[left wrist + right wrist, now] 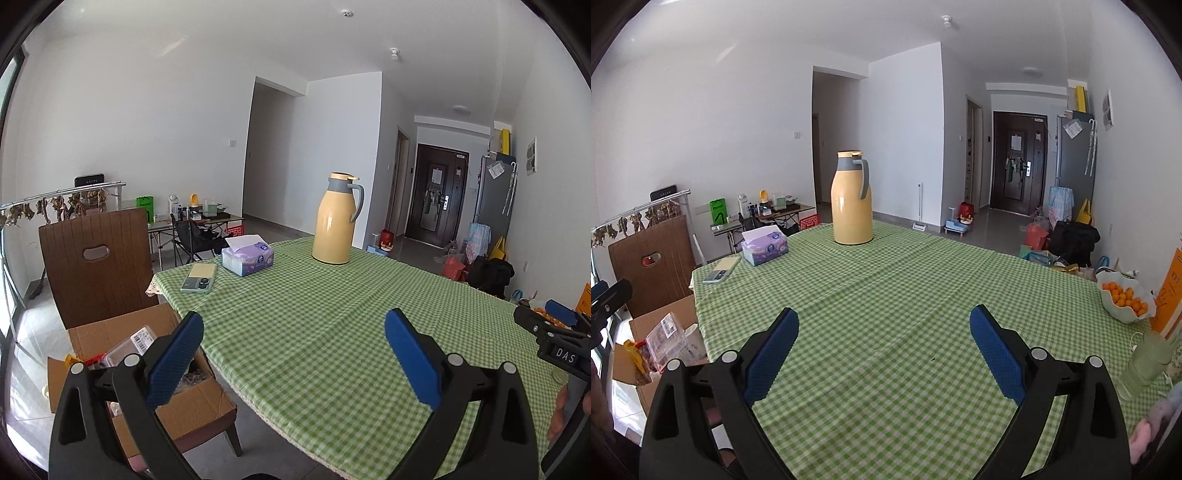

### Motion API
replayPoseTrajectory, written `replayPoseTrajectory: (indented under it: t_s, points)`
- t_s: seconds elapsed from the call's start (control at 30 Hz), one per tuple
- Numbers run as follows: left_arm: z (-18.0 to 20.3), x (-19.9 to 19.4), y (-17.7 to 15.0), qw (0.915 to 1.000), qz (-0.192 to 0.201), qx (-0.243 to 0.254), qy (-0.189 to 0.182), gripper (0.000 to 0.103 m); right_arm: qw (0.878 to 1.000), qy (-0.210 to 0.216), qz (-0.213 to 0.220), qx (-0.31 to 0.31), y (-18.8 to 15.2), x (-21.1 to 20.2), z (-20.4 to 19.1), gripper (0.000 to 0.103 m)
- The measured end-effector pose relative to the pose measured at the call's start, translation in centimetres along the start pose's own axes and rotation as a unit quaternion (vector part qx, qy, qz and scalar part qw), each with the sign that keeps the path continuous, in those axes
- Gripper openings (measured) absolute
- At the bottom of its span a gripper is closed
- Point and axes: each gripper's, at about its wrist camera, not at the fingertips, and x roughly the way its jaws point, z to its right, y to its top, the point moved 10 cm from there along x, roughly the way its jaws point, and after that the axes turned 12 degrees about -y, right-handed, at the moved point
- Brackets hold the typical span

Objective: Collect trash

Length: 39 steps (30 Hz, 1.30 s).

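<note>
A cardboard box (192, 406) sits on a brown chair (96, 266) left of the table; it holds a clear plastic container (129, 347) and other trash. The box also shows in the right wrist view (646, 325) with the clear container (666, 341) in it. My left gripper (293, 354) is open and empty, over the table's left front edge beside the box. My right gripper (882, 350) is open and empty above the green checked tablecloth (905, 295). The right gripper's side shows at the far right of the left wrist view (554, 325).
On the table stand a yellow thermos jug (851, 199), a purple tissue box (764, 247), a phone with a yellow pad (720, 271), a bowl of oranges (1124, 299) and a pale green bottle (1145, 363). Bags and a fridge (1075, 155) stand behind.
</note>
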Motion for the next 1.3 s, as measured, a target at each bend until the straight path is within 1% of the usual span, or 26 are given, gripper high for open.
replayPoseTrajectory:
  t_s: [0.13,0.27,0.37,0.43,0.53,0.6,0.73,0.9,1.3]
  points:
    - [-0.2,-3.5,-2.0,1.0,-0.003,0.002,0.008,0.095,1.0,0.001,-0.006,-0.014,-2.3,-2.3,-1.2,0.09]
    - [-0.5,-6.3,-4.4,0.9998,-0.01,-0.013,0.012,0.095,0.999,0.014,-0.009,-0.027,-4.9,-4.7,-2.0,0.09]
    - [-0.5,-8.1,-5.6,0.9997,-0.016,-0.013,0.014,0.095,0.999,0.027,-0.012,-0.031,-6.7,-6.3,-2.4,0.09]
    - [-0.5,-9.4,-5.9,0.9997,-0.01,-0.01,0.019,0.095,0.999,0.033,-0.014,-0.03,-7.4,-7.3,-2.7,0.09]
    - [-0.4,-11.2,-5.8,0.9994,0.001,-0.002,0.034,0.095,0.999,0.033,-0.001,-0.036,-7.6,-9.0,-3.2,0.09]
    - [-0.3,-12.0,-5.8,0.9993,0.004,0.001,0.037,0.095,0.999,0.033,0.005,-0.041,-7.7,-9.9,-3.6,0.09]
    - [0.1,-12.7,-5.7,0.9995,0.006,0.007,0.031,0.095,0.999,0.025,0.014,-0.04,-7.7,-10.6,-3.7,0.09]
    - [-0.4,-12.5,-5.5,0.9994,0.002,0.007,0.034,0.095,0.999,0.017,0.01,-0.028,-7.5,-10.3,-3.3,0.09]
    - [-0.9,-12.0,-5.1,0.9993,0.0,0.001,0.039,0.095,1.0,0.021,0.008,-0.016,-7.8,-10.1,-3.1,0.09]
